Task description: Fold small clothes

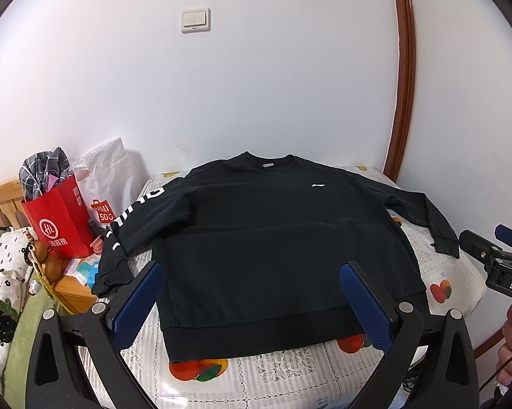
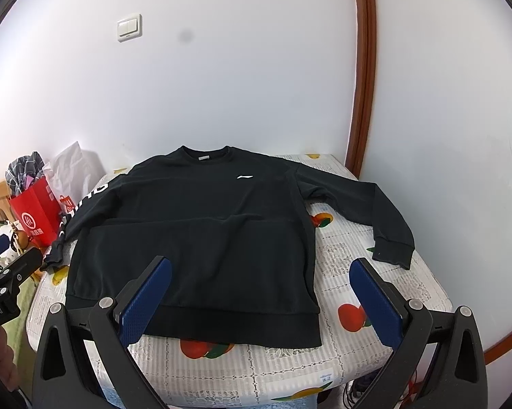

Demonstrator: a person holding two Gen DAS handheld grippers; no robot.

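Observation:
A black long-sleeved sweatshirt [image 1: 273, 238] lies flat, front up, on a table with a fruit-print cloth [image 1: 256, 381], collar at the far side and both sleeves spread out. It also shows in the right wrist view [image 2: 201, 238]. My left gripper [image 1: 252, 269] is open and empty, hovering over the hem. My right gripper [image 2: 261, 266] is open and empty, above the hem's right end. The right gripper shows at the far right of the left wrist view [image 1: 484, 238]. The left gripper shows at the left edge of the right wrist view [image 2: 7, 255].
A red paper bag [image 1: 60, 218] and a white plastic bag [image 1: 106, 177] stand left of the table on a wooden stand. A wall [image 1: 256, 85] with a light switch [image 1: 195, 19] is behind. A brown door frame [image 1: 404, 68] runs up on the right.

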